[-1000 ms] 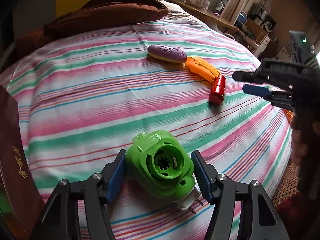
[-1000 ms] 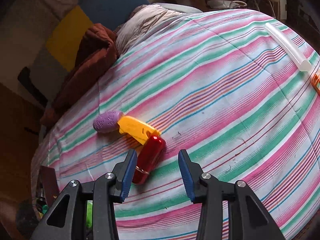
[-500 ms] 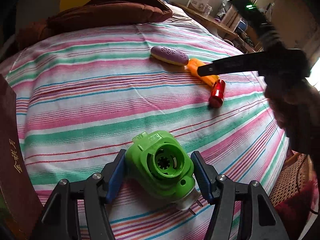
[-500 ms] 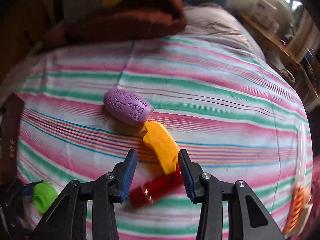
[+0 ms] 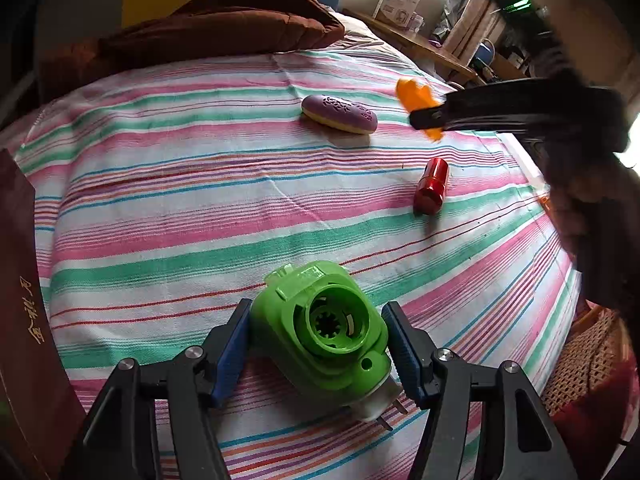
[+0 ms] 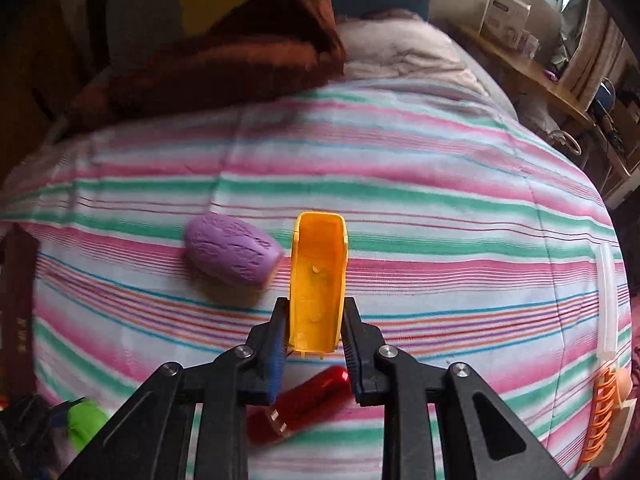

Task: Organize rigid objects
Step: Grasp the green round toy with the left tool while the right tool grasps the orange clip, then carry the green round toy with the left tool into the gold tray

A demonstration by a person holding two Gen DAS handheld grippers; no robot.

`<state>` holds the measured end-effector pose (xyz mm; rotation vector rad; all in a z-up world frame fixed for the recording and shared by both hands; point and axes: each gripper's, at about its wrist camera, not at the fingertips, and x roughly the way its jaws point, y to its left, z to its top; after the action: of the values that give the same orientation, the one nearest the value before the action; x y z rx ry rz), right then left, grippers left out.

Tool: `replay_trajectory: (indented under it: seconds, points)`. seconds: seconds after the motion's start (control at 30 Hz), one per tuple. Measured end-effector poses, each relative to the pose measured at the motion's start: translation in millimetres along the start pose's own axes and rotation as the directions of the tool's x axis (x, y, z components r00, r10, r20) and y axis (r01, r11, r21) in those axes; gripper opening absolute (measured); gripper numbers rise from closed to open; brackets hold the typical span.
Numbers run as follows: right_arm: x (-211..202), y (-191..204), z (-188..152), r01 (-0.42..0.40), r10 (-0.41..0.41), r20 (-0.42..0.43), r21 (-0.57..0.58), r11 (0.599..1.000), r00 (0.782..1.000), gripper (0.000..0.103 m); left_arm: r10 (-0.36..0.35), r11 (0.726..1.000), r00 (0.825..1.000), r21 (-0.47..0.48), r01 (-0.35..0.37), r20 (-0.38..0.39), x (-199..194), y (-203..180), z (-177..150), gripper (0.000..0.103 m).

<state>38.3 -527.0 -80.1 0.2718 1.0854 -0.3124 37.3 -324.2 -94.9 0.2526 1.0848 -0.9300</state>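
Observation:
My left gripper (image 5: 316, 338) is shut on a green plastic housing (image 5: 324, 332) with a round toothed socket, low over the striped bedspread (image 5: 180, 216). My right gripper (image 6: 314, 332) is shut on a hollow orange-yellow shell (image 6: 318, 280) and holds it above the bed; in the left wrist view the shell (image 5: 416, 98) hangs raised at the far right. A purple embossed oval (image 5: 340, 114) and a red cylinder (image 5: 431, 186) lie on the bedspread. In the right wrist view the oval (image 6: 232, 256) is left of the shell and the cylinder (image 6: 300, 404) lies under the gripper.
A brown blanket (image 5: 216, 28) lies piled at the head of the bed. A dark red book (image 5: 28, 320) stands at the left edge. A clear tube with an orange comb-like piece (image 6: 604, 412) lies at the bed's right edge. A wooden desk (image 6: 532, 68) stands beyond.
My right gripper closed on the orange-yellow shell and lifted it off the bed, away from the red cylinder and purple oval. My left gripper still holds the green housing in place.

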Motion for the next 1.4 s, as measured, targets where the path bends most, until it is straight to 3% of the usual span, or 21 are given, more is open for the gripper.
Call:
replay_trajectory:
  seconds: [0.13,0.4,0.5,0.6,0.73,0.93,1.17,1.2,1.27,1.4]
  points:
    - [-27,19,-27,-0.098,0.098,0.006,-0.013,0.995,0.995,0.024,0.020,1.000,1.000,0.011,-0.020,0.013,-1,-4,-3,0.065]
    - [-10,45,-93,-0.203,0.197,-0.131,-0.035,0.979,0.972,0.024,0.052,0.999,0.998,0.004,-0.052,0.020,-14,-3,-12,0.064]
    - [-7,51,-97,-0.202,0.191,-0.132,-0.073,0.977,0.973,0.024,0.062,0.998,0.998,0.004,-0.062,0.030,-24,0,-19,0.064]
    - [-2,46,-95,-0.240,0.233,-0.132,-0.038,0.970,0.963,0.025,0.059,0.998,0.997,-0.008,-0.059,0.045,-35,2,-24,0.064]
    - [-3,41,-93,-0.263,0.262,-0.116,0.009,0.965,0.958,0.040,0.051,0.999,0.996,0.000,-0.051,0.072,-50,-1,-31,0.064]
    - [-8,45,-94,-0.285,0.288,-0.107,0.046,0.958,0.952,0.042,0.041,0.999,0.994,-0.002,-0.041,0.101,-70,0,-39,0.064]
    - [-3,50,-89,-0.248,0.250,-0.087,0.028,0.968,0.964,0.041,0.055,0.998,0.986,-0.001,-0.056,0.159,-98,7,-45,0.064]
    - [-2,54,-90,-0.226,0.225,-0.087,-0.003,0.974,0.970,0.040,0.059,0.998,0.984,-0.008,-0.058,0.166,-103,11,-46,0.064]
    - [-2,61,-93,-0.162,0.157,-0.081,-0.061,0.985,0.984,0.027,0.067,0.998,0.981,-0.031,-0.063,0.181,-115,19,-48,0.064]
    - [-1,65,-95,-0.138,0.132,-0.077,-0.089,0.986,0.988,0.026,0.101,0.994,0.970,-0.074,-0.087,0.222,-139,38,-53,0.064]
